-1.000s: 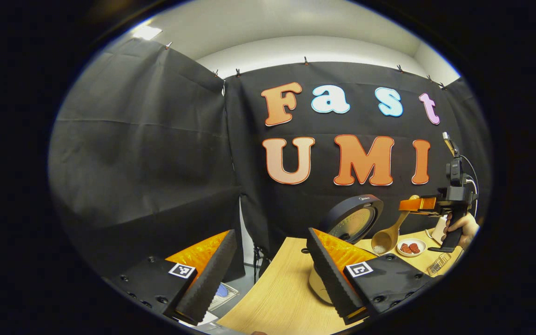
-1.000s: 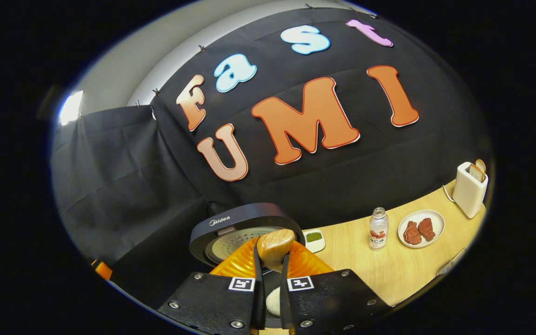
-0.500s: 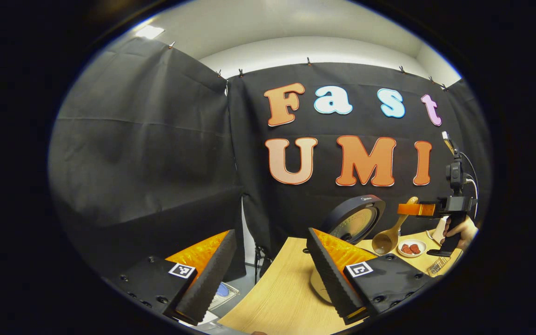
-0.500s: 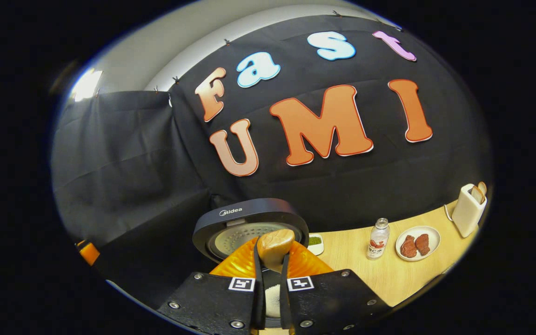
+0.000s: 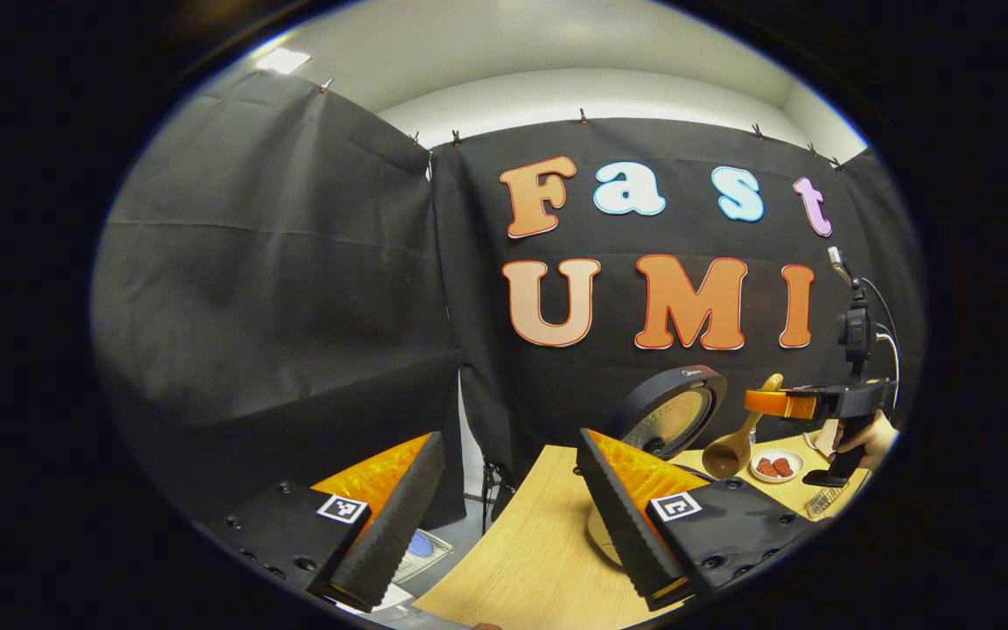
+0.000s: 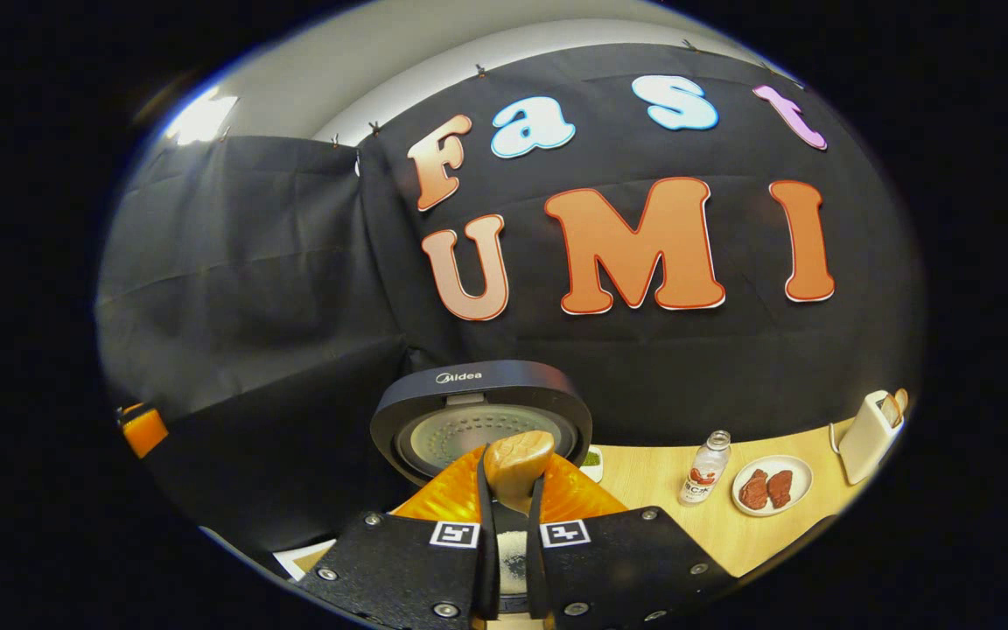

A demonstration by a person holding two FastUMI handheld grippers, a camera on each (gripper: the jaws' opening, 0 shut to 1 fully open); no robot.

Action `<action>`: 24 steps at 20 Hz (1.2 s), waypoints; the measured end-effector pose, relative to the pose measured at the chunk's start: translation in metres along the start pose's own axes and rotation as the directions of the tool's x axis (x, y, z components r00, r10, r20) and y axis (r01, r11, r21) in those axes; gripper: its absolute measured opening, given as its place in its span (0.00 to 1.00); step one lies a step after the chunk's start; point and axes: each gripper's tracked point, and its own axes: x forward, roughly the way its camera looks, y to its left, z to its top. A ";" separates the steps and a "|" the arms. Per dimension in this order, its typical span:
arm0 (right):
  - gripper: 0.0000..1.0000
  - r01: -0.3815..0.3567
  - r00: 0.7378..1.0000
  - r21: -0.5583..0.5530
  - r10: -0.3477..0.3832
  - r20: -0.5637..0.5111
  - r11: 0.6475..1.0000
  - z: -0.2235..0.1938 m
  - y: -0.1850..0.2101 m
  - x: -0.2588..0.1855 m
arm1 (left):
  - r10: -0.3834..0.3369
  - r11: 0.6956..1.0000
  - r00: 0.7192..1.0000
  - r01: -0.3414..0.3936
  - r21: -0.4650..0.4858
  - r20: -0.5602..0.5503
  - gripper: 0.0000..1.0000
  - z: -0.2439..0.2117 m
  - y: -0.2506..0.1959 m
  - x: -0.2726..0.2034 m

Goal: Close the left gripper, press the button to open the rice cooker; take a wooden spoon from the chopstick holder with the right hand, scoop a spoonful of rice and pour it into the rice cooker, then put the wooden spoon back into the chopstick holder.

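Right gripper (image 6: 511,516) clamped on wooden spoon (image 6: 517,464).
Rice cooker (image 6: 479,416) stands open just beyond it; left gripper (image 5: 504,516) spread wide.

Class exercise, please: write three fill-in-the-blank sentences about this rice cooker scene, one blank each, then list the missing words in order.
1. The rice cooker stands with its lid ____.
2. The right tool is shut on the handle of a wooden ____.
3. The fingers of the left tool stand ____.
4. The plate holding red pieces sits beside a ____.

Missing words: open; spoon; apart; bottle
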 end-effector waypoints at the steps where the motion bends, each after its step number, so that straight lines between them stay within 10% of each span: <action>1: 0.11 0.001 1.000 -0.019 -0.001 0.001 1.000 -0.001 0.001 -0.001 | 0.001 1.000 1.000 -0.001 0.000 -0.001 0.98 0.000 0.000 -0.001; 24: 0.11 0.099 0.995 0.058 -0.100 0.001 0.993 0.020 -0.077 -0.053 | -0.038 0.999 0.999 0.038 -0.001 0.035 0.99 0.021 -0.018 -0.015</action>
